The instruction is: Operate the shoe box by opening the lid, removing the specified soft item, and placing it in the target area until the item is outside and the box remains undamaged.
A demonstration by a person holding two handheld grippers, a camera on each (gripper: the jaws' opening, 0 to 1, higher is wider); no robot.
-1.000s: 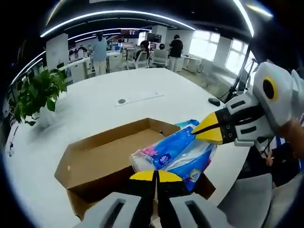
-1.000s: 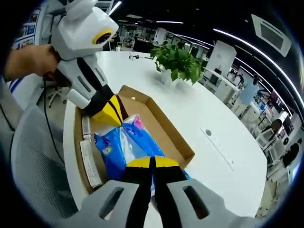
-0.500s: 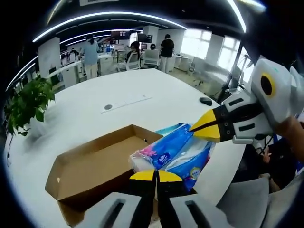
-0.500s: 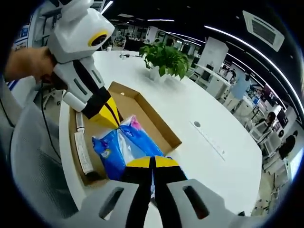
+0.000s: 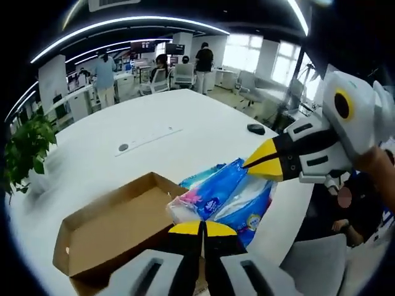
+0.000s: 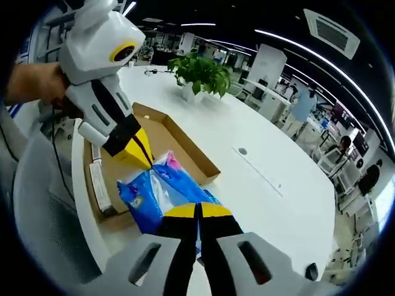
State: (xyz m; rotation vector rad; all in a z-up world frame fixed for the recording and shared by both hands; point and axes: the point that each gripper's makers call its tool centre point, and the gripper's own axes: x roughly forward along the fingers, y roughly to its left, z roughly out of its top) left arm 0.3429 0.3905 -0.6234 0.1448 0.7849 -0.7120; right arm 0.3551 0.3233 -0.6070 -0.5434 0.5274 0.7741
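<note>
Blue pack: my soft tissue pack (image 5: 229, 200) hangs between both grippers, lifted above the open shoe box (image 5: 117, 228) and near the table edge.
Long axis: it runs from my left gripper (image 5: 201, 229) to my right gripper (image 5: 266, 166), one end in each.
Left gripper: jaws closed tight on the pink-and-white end.
Right gripper: jaws pinched on the far blue end; neither hand is nearer.
Next move, I judge: carry it sideways onto the bare white table (image 5: 154, 126).
Right gripper view: potted plant (image 6: 197, 71) behind the box, my hand (image 6: 34, 83) on the left tool.
Left gripper view: people at desks beyond.
</note>
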